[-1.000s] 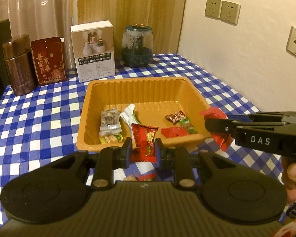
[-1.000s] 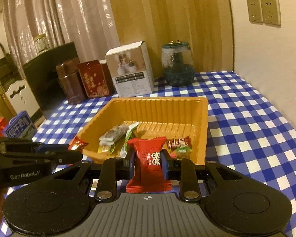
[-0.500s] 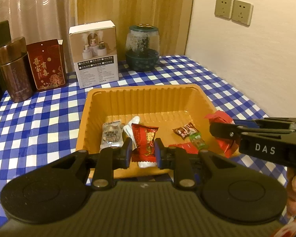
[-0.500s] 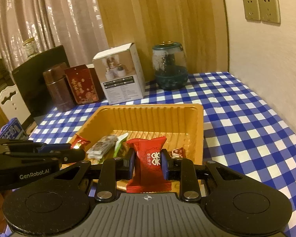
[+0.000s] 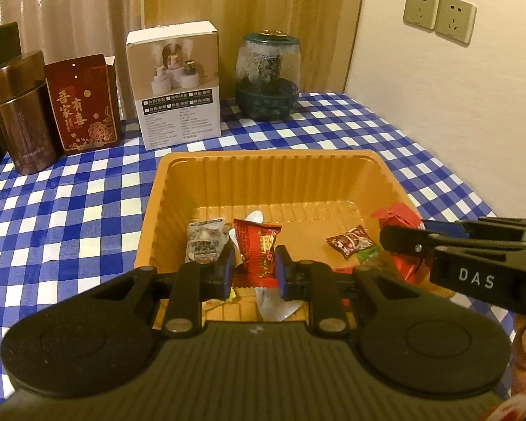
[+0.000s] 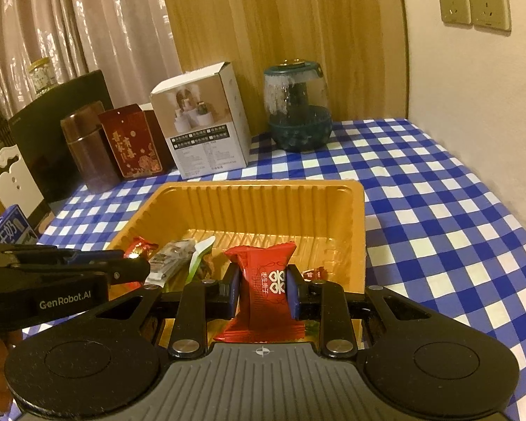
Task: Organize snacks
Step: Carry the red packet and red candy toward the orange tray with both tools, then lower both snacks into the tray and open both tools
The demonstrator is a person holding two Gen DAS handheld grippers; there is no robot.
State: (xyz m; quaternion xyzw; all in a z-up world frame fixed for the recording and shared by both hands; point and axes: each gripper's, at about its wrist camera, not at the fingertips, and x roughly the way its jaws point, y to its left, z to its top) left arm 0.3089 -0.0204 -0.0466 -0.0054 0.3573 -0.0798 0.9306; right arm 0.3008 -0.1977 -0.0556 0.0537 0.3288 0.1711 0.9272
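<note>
Red foil packets (image 5: 257, 251) (image 6: 268, 282), one pinched in each claw, both hanging above the near end of the orange tray (image 5: 273, 161) (image 6: 357, 210). Left claw (image 5: 254, 266) nearly shut on a red sachet with printed art, gripped across its narrow waist; long axis running upright between the pads, top seam fanned out above, bottom seam drooping below. Right claw (image 6: 263, 287) clamped likewise on a plainer red pillow pack with a white double emblem, long axis also vertical, crimped top edge flaring toward the far wall of the tray, lower end hanging toward the camera. Best done, by the look of it, by carrying each packet a little further over the tray floor, lowering until the bottom seam almost meets the ribbed plastic, then easing the pads apart so that the packet flops flat rather than bouncing off the rim. Worth aiming for bare floor in the middle, away from the grey packet (image 5: 205, 242), the small dark-red candy (image 5: 350, 242) and the green one (image 5: 368, 254) already lying there. Worth keeping the two claws apart too, since both crowd the same end. Beyond the tray: blue-checked table (image 5: 70, 210), white carton (image 5: 177, 87), red box (image 5: 82, 103), brown canister (image 5: 21, 112), dark-green glass jar (image 5: 268, 77).
</note>
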